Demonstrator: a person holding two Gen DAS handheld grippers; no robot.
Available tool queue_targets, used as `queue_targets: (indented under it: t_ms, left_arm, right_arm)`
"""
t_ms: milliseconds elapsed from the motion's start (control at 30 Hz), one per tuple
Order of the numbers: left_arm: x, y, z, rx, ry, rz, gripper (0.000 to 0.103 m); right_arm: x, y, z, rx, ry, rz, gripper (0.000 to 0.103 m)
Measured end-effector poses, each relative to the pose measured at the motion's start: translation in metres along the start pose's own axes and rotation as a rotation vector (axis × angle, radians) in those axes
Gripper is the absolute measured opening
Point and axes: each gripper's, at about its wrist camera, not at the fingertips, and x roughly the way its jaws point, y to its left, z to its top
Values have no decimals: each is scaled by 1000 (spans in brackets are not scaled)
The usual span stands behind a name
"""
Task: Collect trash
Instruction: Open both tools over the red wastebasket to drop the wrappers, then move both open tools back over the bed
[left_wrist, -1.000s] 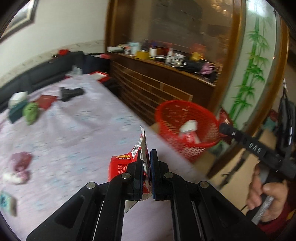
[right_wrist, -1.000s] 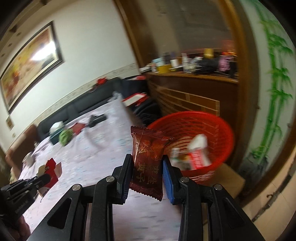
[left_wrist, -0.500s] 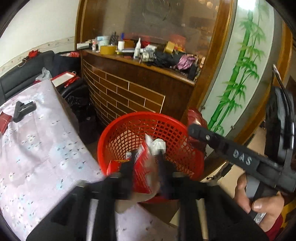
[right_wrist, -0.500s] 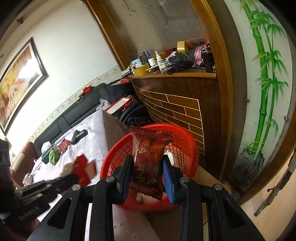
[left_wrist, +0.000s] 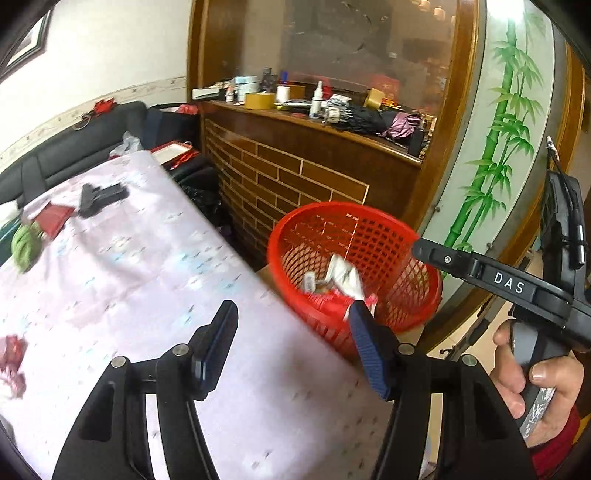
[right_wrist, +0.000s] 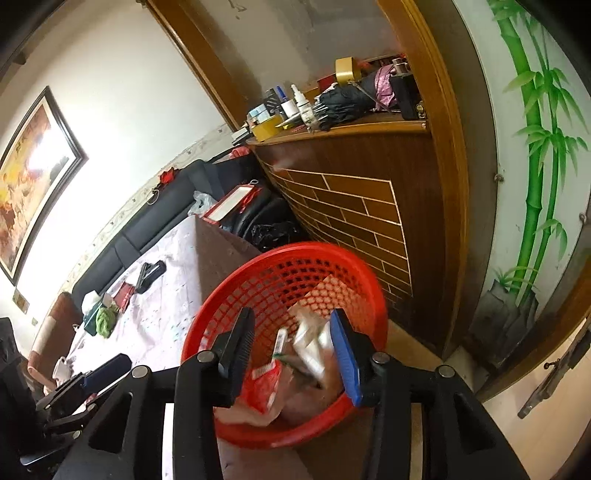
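**Drop Step Complete: Both Grippers Empty at Basket**

The right gripper (right_wrist: 291, 332) hangs over the red basket (right_wrist: 236, 302), jaws wide, holding nothing. The left gripper (left_wrist: 291, 325) is likewise spread and empty; the basket (left_wrist: 291, 225) sits ahead to its right. Discarded wrappers (right_wrist: 266, 380) lie below the right fingers. Next move, by judgement: return to the table (left_wrist: 129, 266) for the remaining scraps (left_wrist: 13, 354) at far left. A black object (left_wrist: 101, 197) and green cloth (left_wrist: 24, 245) lie ahead on it.

Glossy red plastic mesh basket (left_wrist: 369, 236); matt printed cloth (left_wrist: 147, 280); polished wood counter (right_wrist: 354, 155).

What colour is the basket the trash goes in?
Red, a mesh basket; clearest in the right wrist view.
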Motion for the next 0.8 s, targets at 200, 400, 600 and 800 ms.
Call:
queue_targets:
  t_ms: [200, 400, 600, 800]
  left_arm:
    - [-28, 32, -31, -47, 18, 51, 62]
    - [-62, 82, -58, -140, 11, 114, 62]
    - [-103, 160, -92, -316, 10, 256, 62]
    - [-161, 260, -143, -612, -20, 413, 62]
  right_arm:
    - [-5, 33, -25, -52, 38, 41, 52]
    - [2, 78, -56, -131, 93, 99, 55]
    - [16, 124, -81, -220, 161, 148, 56]
    - [24, 162, -100, -296, 199, 184, 56]
